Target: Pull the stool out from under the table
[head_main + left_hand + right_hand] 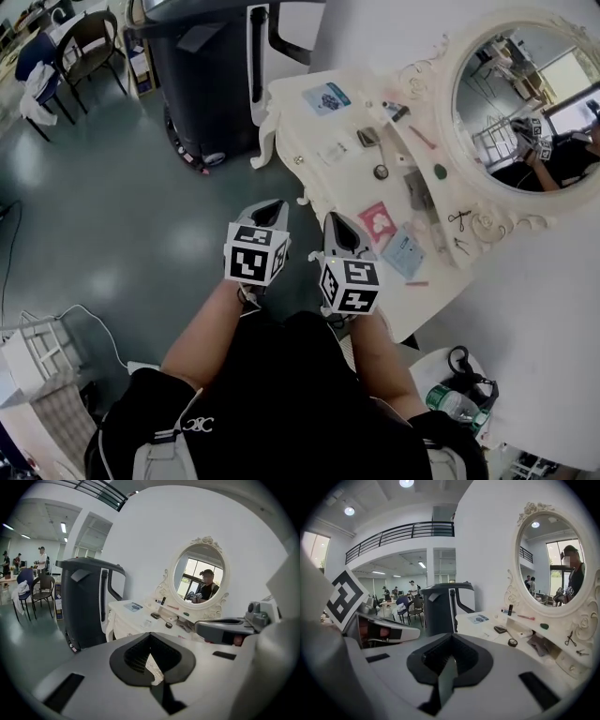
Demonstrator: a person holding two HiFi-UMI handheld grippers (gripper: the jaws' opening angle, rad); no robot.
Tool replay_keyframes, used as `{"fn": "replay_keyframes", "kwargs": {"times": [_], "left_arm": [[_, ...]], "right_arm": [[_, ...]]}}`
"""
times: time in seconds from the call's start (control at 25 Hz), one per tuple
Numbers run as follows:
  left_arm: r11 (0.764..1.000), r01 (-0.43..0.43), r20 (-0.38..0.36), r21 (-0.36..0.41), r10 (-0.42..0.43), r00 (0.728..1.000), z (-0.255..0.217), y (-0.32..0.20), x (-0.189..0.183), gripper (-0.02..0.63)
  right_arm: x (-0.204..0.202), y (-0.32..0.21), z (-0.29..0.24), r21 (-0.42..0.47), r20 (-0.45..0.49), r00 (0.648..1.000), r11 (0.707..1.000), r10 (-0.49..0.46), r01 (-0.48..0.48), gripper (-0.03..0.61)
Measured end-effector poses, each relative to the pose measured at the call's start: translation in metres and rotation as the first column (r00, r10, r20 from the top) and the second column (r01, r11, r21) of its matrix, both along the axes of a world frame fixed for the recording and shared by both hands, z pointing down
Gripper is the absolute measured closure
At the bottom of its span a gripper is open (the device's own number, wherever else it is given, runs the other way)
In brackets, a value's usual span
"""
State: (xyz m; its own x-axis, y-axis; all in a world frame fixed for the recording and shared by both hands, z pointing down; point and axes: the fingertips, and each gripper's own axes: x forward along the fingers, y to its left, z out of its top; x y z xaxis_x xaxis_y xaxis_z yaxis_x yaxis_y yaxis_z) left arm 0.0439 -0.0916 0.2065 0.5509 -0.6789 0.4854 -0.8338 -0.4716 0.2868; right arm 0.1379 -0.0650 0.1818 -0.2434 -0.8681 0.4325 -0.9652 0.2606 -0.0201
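No stool shows in any view; the space under the white dressing table [309, 131] is hidden from above. My left gripper [272, 210] and right gripper [339, 225] hang side by side in the air just off the table's front edge, above the grey floor. Both are shut with nothing between their pads. In the left gripper view the shut left gripper [151, 645] points at the table [123, 617], with the right gripper [228, 631] alongside. The right gripper [449, 658] faces the table [483, 626] too.
An oval mirror [525, 103] stands on the table among several small items. A tall dark grey machine [206, 84] stands beside the table's far end. A small round white stand [433, 367] with a bottle is at my right. Chairs [89, 42] stand far off.
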Motion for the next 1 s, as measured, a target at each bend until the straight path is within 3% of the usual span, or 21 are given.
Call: {"fn": "replay_keyframes", "kwargs": {"times": [0.2, 0.48, 0.72, 1.0], "left_arm": [[0.994, 0.022, -0.033, -0.106, -0.026, 0.999, 0.046, 0.002, -0.017, 0.611], [0.962, 0.066, -0.098, -0.264, -0.095, 0.991, 0.128, 0.016, -0.021, 0.611], [0.903, 0.106, -0.169, -0.416, -0.192, 0.967, 0.209, 0.020, -0.009, 0.611], [0.857, 0.112, -0.179, -0.503, -0.230, 0.957, 0.298, 0.030, 0.015, 0.611]], "right_arm": [[-0.018, -0.001, 0.043, -0.096, -0.029, 0.999, 0.995, -0.022, 0.019, 0.572], [-0.021, 0.014, 0.126, -0.257, -0.045, 0.997, 0.965, -0.065, 0.051, 0.572], [-0.006, 0.021, 0.194, -0.352, -0.073, 0.993, 0.934, -0.096, 0.065, 0.572], [0.030, 0.020, 0.278, -0.465, -0.104, 0.994, 0.885, -0.040, -0.013, 0.572]]}}
